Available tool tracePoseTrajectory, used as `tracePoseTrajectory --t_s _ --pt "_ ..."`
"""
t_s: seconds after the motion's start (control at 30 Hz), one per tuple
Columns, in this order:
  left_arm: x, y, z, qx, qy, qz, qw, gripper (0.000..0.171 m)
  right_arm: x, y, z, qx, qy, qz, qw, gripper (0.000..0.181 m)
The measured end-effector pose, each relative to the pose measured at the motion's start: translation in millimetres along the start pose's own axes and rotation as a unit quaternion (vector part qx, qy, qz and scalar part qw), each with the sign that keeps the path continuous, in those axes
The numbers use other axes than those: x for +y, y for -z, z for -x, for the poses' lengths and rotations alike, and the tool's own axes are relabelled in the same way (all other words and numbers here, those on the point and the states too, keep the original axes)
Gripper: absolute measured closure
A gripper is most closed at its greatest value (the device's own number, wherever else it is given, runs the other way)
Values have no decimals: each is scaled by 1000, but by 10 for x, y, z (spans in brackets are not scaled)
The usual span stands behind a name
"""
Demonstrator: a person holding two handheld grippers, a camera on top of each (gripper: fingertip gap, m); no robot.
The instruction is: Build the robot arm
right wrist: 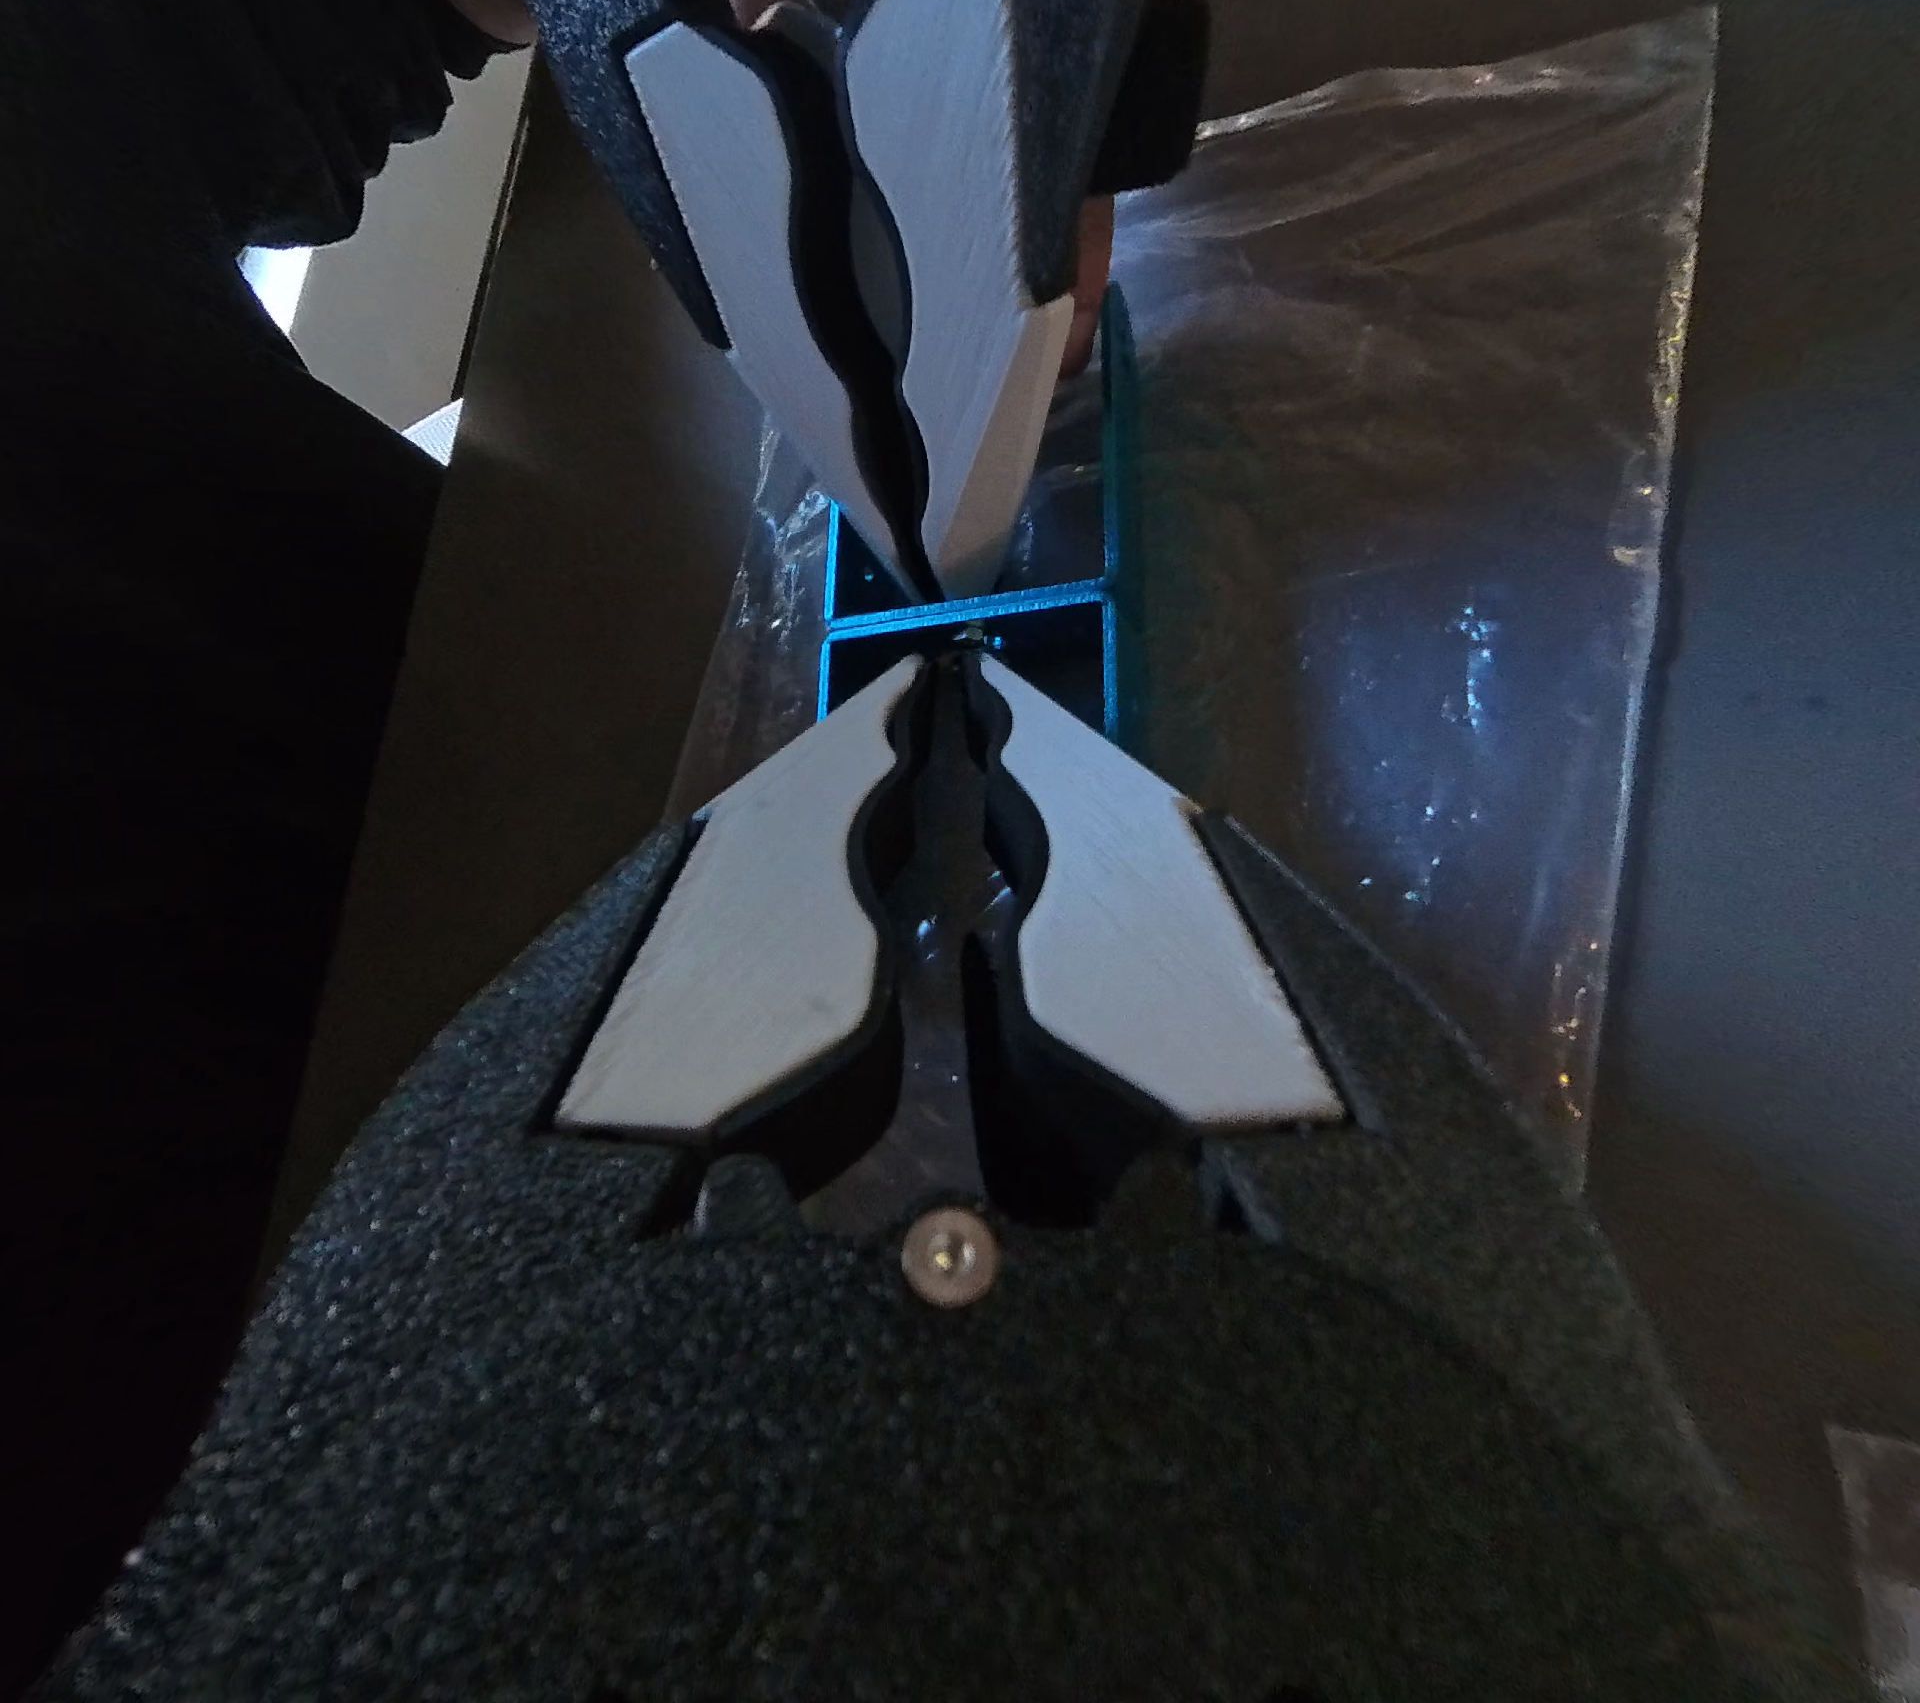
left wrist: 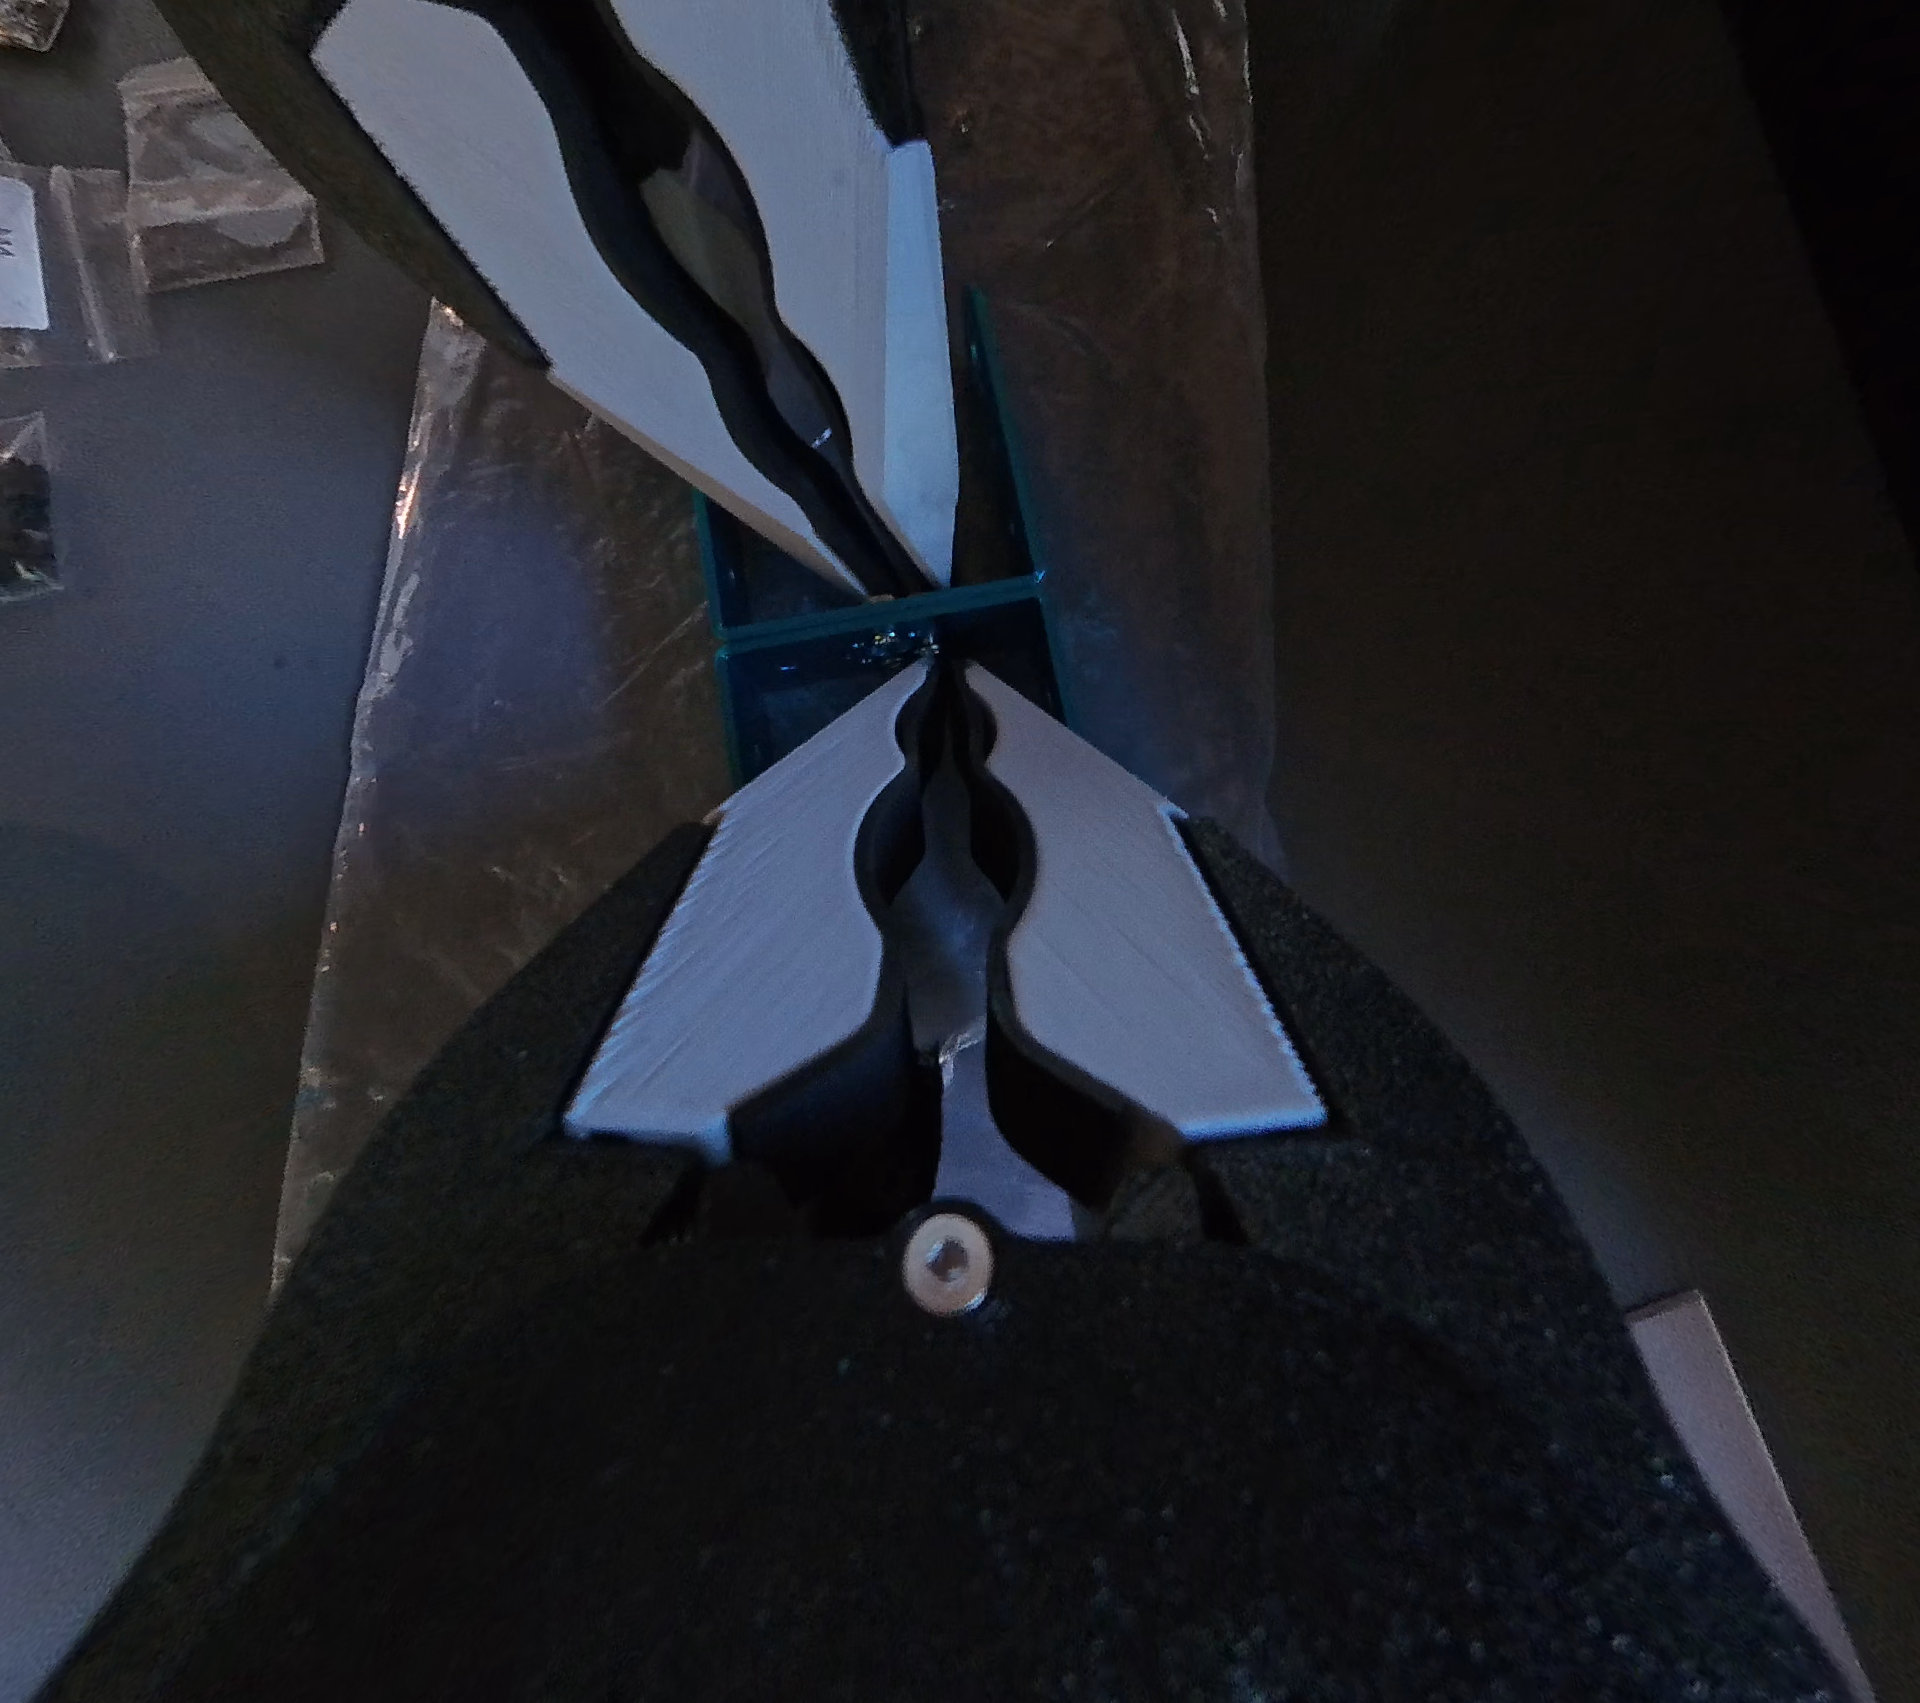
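Note:
A teal metal bracket [left wrist: 810, 627] with two side walls and a cross web stands on a clear plastic bag [left wrist: 499, 614]. My left gripper [left wrist: 940, 666] is shut, its tips against the near side of the web. A small shiny part [left wrist: 891, 645] sits at the tips; I cannot tell if it is pinched. My right gripper [left wrist: 902, 588] comes from above, shut, with its tips on the web's far side. In the right wrist view the right gripper [right wrist: 951, 661] meets the bracket [right wrist: 1039, 604] opposite the left gripper [right wrist: 930, 593], tip to tip.
Several small clear bags [left wrist: 218, 199] of dark parts lie at the far left on the dark table. The plastic bag [right wrist: 1403, 510] spreads to the right in the right wrist view. A person's dark sleeve [right wrist: 208, 95] fills that view's left side. My left and right fingertips are right by each other.

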State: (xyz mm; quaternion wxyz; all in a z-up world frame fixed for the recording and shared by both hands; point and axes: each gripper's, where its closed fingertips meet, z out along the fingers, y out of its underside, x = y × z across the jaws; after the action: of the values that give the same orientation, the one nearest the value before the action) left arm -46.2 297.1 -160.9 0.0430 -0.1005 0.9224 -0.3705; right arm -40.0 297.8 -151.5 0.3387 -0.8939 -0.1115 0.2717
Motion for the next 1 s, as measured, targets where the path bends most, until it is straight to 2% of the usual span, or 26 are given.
tracePoseTrajectory --t_s 0.17,0.33,1.0 --pt "34 48 7 -4 -2 10 1000 171 11 -3 -9 11 4 5 1000 176" --pt "-14 58 31 -9 -2 -4 1000 171 -1 -3 -29 19 -2 4 1000 177" --pt "-37 26 12 -5 -2 -9 1000 171 24 -5 45 2 -32 8 999 173"
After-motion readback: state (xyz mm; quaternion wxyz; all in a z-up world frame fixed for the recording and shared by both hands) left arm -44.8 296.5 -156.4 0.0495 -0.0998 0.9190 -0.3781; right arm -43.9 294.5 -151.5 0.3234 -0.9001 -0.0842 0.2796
